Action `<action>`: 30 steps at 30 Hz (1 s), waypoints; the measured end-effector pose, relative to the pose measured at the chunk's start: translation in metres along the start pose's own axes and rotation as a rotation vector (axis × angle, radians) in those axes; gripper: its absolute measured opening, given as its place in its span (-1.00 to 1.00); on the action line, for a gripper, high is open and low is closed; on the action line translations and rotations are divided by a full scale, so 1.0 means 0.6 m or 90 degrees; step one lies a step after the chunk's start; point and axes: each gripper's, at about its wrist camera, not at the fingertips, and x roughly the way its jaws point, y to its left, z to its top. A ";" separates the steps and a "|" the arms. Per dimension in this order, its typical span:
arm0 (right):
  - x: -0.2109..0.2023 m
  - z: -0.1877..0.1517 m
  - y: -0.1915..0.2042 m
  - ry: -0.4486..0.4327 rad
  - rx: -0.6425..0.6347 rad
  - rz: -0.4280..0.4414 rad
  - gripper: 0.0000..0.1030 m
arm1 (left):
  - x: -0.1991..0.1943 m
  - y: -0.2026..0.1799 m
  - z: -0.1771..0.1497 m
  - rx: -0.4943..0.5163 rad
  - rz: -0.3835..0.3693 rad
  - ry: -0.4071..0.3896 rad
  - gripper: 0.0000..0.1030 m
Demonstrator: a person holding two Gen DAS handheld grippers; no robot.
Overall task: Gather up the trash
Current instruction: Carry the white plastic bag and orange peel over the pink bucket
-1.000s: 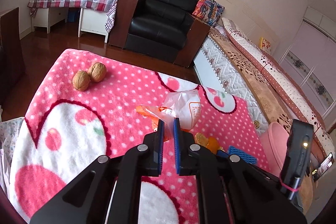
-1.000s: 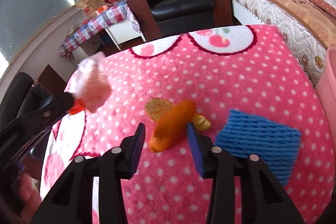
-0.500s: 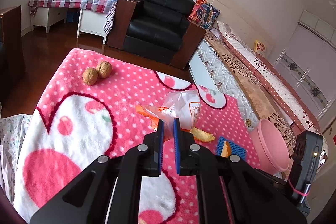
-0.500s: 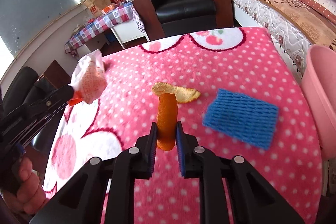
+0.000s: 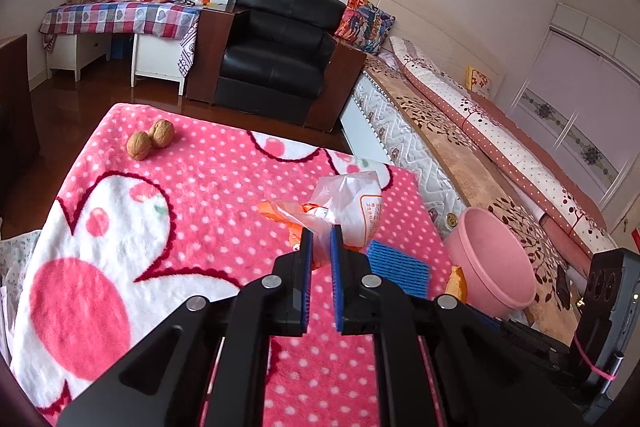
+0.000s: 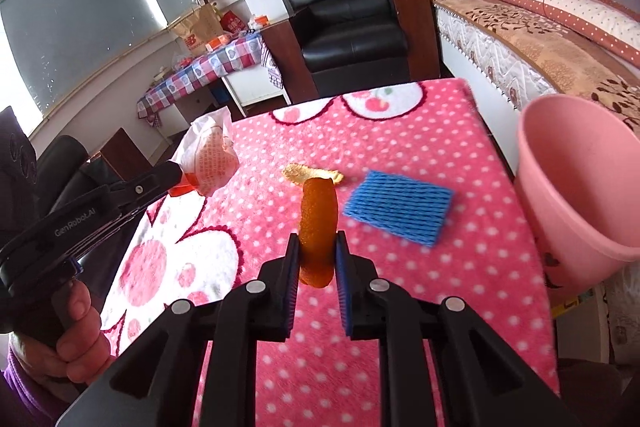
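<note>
My left gripper (image 5: 320, 239) is shut on a crumpled clear and orange plastic wrapper (image 5: 348, 205), held above the pink dotted blanket (image 5: 200, 195). In the right wrist view the same wrapper (image 6: 210, 155) hangs from the left gripper at the left. My right gripper (image 6: 318, 247) is shut on an orange peel (image 6: 317, 223), lifted off the blanket (image 6: 360, 131). A second, pale peel piece (image 6: 298, 171) and a blue foam net (image 6: 398, 205) lie on the blanket beyond it. A pink bucket (image 6: 576, 187) stands at the blanket's right edge; it also shows in the left wrist view as the bucket (image 5: 492, 259).
Two walnuts (image 5: 150, 139) lie at the blanket's far left corner. A black armchair (image 5: 280, 51) and a bed (image 5: 460, 131) stand behind. A hand (image 6: 76, 343) holds the left gripper's handle at the lower left of the right wrist view.
My right gripper closed on the orange peel and lifted it off the blanket, moving toward the pink bucket. My left gripper, still gripping the wrapper, rose and drew back a little.
</note>
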 end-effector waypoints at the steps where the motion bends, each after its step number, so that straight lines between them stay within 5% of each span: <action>1: -0.010 0.001 -0.008 -0.007 0.003 -0.003 -0.69 | 0.000 -0.009 -0.001 0.004 -0.001 0.000 -0.85; 18: -0.148 0.039 -0.191 -0.119 0.075 -0.096 -0.69 | 0.046 -0.199 0.000 0.098 -0.076 -0.003 -0.85; 30: -0.161 0.056 -0.321 -0.122 0.132 -0.152 -0.68 | 0.135 -0.333 -0.020 0.170 -0.144 0.049 -0.85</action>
